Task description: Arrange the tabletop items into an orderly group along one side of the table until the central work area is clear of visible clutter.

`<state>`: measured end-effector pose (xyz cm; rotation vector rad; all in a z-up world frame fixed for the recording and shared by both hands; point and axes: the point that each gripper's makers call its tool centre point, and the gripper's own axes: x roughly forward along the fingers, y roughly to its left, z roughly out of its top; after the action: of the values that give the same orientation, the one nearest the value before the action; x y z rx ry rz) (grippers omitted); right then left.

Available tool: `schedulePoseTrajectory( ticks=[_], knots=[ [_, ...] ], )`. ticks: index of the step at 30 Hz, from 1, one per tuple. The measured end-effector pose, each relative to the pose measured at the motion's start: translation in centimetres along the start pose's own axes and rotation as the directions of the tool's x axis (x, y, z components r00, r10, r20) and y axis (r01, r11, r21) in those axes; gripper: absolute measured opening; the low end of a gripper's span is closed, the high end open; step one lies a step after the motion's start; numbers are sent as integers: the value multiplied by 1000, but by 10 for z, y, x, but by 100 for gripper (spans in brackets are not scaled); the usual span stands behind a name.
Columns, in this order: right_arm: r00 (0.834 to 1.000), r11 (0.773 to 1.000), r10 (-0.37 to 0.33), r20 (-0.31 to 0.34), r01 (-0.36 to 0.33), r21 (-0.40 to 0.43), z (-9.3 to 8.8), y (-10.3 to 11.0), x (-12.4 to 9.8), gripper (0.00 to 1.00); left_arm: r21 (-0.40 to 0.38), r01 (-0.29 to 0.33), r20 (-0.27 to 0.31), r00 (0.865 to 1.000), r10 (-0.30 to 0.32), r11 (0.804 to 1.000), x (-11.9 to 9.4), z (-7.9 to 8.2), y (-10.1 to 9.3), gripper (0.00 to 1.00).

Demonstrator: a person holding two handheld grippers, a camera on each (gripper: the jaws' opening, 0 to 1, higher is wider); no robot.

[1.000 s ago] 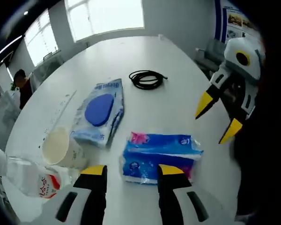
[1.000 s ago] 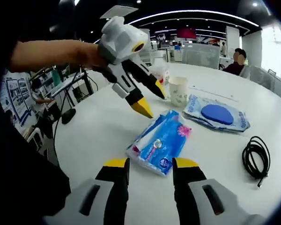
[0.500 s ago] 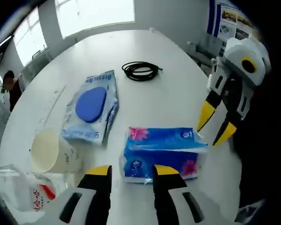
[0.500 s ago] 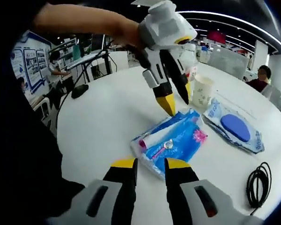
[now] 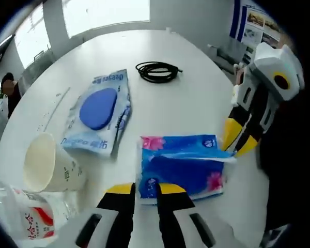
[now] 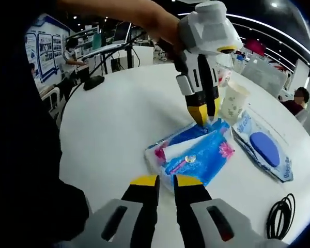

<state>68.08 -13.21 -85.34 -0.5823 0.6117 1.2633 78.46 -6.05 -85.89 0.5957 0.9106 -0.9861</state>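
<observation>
Pinching one tissue pack point(image 5: 182, 170) at opposite ends, both grippers' jaws closed; one cup point(image 5: 46, 165), one cable point(image 5: 157, 71).

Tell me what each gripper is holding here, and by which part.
Both pinch the blue tissue pack: the left gripper its near edge, the right gripper its far end.

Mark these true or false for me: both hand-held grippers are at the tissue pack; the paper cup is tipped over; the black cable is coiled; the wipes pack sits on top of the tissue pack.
1. Both hand-held grippers, left and right, are at opposite ends of the tissue pack. True.
2. The paper cup is tipped over. False: it stands upright.
3. The black cable is coiled. True.
4. The wipes pack sits on the tissue pack. False: it lies beside it on the table.
</observation>
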Motion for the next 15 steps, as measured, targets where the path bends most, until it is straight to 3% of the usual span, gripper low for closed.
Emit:
schedulePoseTrajectory(
  ticks=[5,15],
  knots=[
    [1000,1000,13,3,-13,-15,0,2,0,0,-14,-23,-9,1000,23,1000,3,-4,8,0],
    [1000,999,10,22,-9,-33,2,1,-5,0,-42,-16,5,1000,16,999,2,-2,10,0]
  ],
)
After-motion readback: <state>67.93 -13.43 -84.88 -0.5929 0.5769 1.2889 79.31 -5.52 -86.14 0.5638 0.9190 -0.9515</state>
